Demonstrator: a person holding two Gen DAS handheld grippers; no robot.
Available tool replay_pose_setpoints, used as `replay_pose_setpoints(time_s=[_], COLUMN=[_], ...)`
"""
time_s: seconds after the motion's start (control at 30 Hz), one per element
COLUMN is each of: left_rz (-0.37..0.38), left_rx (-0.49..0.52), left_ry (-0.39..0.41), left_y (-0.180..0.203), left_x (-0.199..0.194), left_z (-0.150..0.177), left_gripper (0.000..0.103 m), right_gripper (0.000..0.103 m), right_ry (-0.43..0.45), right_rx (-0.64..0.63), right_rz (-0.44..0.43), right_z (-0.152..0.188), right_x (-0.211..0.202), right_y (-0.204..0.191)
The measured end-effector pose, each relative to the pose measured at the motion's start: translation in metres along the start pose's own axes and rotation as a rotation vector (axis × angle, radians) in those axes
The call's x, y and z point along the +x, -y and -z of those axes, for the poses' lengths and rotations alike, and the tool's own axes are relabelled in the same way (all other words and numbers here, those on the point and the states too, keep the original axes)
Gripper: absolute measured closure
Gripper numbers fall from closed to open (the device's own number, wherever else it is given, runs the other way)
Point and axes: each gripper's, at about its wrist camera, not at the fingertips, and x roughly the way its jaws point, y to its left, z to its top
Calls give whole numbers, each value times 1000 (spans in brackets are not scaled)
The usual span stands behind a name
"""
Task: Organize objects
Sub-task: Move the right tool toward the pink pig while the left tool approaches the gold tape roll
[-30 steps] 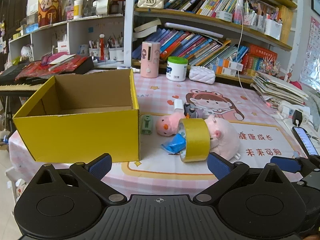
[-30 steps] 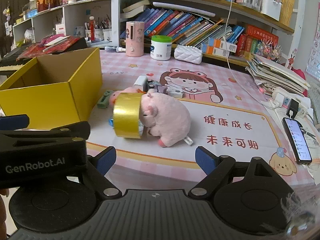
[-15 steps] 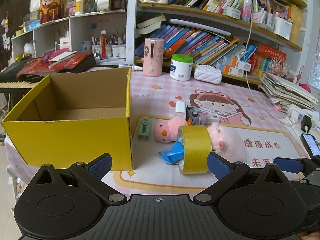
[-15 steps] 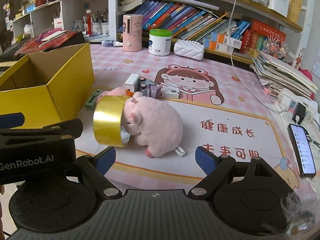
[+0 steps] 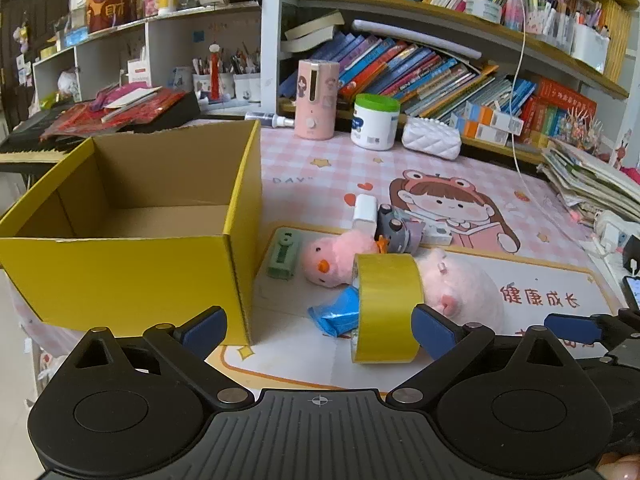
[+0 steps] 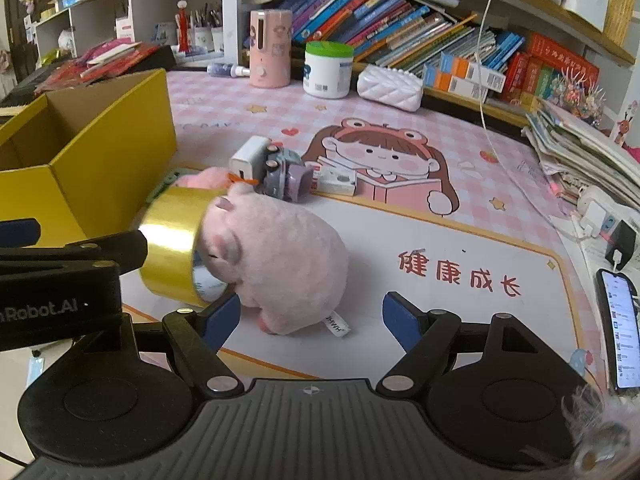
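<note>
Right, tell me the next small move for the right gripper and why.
Probably ease the right gripper forward and down over the pink plush pig. Its jaws have just been closing but are open and hold nothing, and the pig lies right ahead of them. The tape roll leans against the pig, so it may tip. The yellow box is open and holds nothing visible.

The open box (image 5: pixel 132 248) stands at the left of the counter (image 5: pixel 532 280). Just right of the box lies a small clip-like item (image 5: pixel 283 255). Right of that sits a small plush (image 5: pixel 336 258), touching the roll of tape (image 5: pixel 386 306), which stands on edge. The large plush (image 6: pixel 280 260) lies against the tape's right side. Behind them lie a small charger block (image 6: pixel 248 157) and a toy car (image 6: pixel 282 176). A phone (image 6: pixel 620 332) lies at the counter's right edge.
</note>
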Motion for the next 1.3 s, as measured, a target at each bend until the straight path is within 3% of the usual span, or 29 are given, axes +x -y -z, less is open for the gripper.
replay_pose_setpoints(time_s=[0.5,1.3], left_rz=[-64,-124], left_rx=[-29,-75], left_ry=[-13,-40], left_y=[10,24], left_x=[3,10], left_z=[-1,2], left_gripper=[4,3], right_gripper=[25,25], right_ry=[-68,-76], right_rx=[-38,-71], right_rz=[-60,-139], right_z=[-2,1], right_x=[33,42], right_y=[13,27])
